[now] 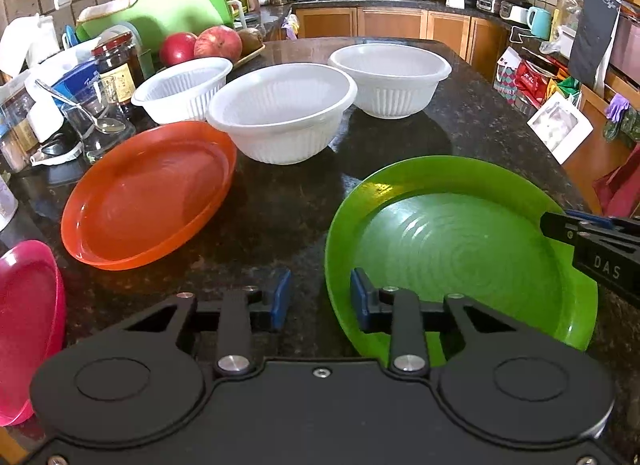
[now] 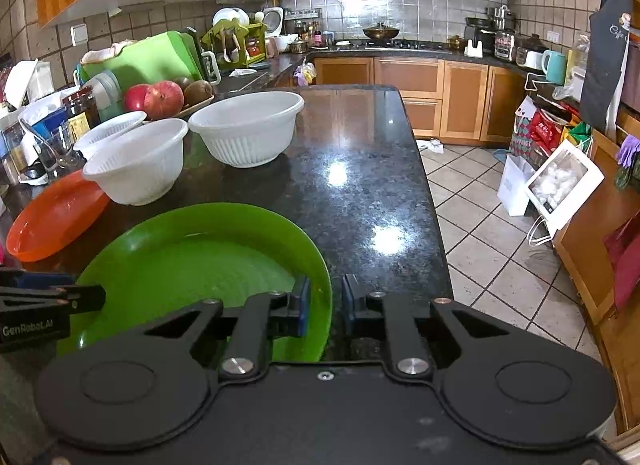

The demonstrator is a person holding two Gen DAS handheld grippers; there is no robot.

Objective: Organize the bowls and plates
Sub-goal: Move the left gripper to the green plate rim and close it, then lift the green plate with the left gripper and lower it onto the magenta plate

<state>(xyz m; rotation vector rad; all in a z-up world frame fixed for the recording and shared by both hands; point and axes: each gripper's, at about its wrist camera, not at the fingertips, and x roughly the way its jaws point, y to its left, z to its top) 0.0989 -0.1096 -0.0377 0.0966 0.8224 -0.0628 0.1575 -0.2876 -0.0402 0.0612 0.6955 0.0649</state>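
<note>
1. Green plate (image 1: 460,249) lies on the dark surface (image 1: 280,201), near edge.
2. Left gripper (image 1: 320,299): fingers straddle the plate's left rim, spread, not pressing.
3. Right gripper (image 2: 324,307): fingers stand close about its right rim; contact unclear.
4. Left view alone shows a pink plate (image 1: 28,329).
5. Right view alone shows the tiled floor (image 2: 500,241).

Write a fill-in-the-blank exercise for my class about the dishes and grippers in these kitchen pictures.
1. On the counter stand ___ white bowls.
2. The left gripper and the right gripper each have the rim of the ___ plate between their fingers.
3. At the left edge of the left wrist view, part of a ___ plate shows.
Missing words: three; green; pink.
</note>
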